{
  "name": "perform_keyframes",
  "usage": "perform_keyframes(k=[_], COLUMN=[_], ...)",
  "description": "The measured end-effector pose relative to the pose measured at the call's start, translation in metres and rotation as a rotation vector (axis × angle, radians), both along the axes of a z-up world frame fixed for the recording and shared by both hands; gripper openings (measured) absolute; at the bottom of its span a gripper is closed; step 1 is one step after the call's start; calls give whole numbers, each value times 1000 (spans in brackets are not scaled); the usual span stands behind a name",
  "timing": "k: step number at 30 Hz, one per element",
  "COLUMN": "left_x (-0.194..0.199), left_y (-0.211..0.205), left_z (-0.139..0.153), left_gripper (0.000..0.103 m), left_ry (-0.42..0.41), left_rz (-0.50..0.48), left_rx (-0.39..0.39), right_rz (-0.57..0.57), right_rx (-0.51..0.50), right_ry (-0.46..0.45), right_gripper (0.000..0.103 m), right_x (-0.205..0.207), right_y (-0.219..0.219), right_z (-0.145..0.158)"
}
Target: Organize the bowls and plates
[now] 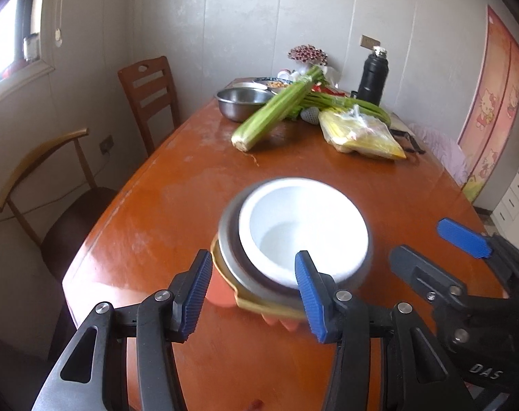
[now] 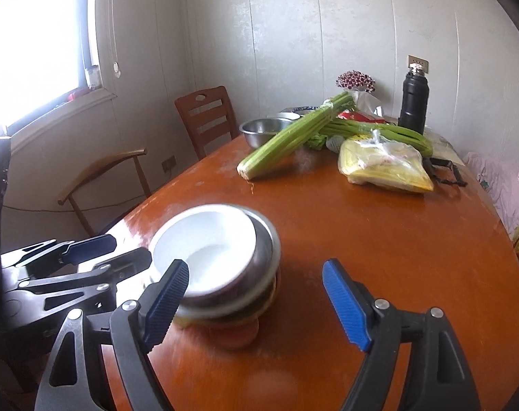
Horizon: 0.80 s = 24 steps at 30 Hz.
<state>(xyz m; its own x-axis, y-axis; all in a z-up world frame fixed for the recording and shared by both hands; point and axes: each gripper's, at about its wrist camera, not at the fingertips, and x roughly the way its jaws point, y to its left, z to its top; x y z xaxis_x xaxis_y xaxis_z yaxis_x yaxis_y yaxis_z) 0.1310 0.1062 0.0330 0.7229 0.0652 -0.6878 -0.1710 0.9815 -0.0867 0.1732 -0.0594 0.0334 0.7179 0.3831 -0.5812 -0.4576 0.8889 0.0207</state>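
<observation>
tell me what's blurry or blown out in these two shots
Left wrist view: the white bowl and the stack under it are motion-smeared, while the celery stays fairly crisp. Right wrist view: the window is blown out white, and the bowl is smeared again.

Pale grey panelled walls (image 2: 293, 34) enclose the room. Bright daylight enters through a window (image 2: 33, 44) far left of the claw. Two seats stand left — a slatted brown wooden chair (image 1: 148, 96) and a curved-back tan armchair (image 1: 37, 178).
</observation>
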Motion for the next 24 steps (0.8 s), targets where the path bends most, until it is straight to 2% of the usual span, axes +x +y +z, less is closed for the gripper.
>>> perform_keyframes(k=[4,10,14,18,24], left_x=[-13,-34,-46,-55,-57], left_y=[-8,-16,-19,-30,-40], left_z=[-9,-26,-30,-30,-41], left_gripper=[53,54,55,55,56], left_ry=[15,45,41,33,74], left_rz=[3,12,30,8,-24], left_rx=[12,9,27,39,50], right_rz=[-19,-48,-69,-90,-105], right_rx=[-16,20,-18,-1,-32], right_ry=[-8,18,31,49,66], right_gripper=[81,84,85,85,85], right_x=[-22,-49,-61,-69,-78], right_y=[-16,-36,-38,-42,-43], right_z=[-3,-15,-26,-35,-45])
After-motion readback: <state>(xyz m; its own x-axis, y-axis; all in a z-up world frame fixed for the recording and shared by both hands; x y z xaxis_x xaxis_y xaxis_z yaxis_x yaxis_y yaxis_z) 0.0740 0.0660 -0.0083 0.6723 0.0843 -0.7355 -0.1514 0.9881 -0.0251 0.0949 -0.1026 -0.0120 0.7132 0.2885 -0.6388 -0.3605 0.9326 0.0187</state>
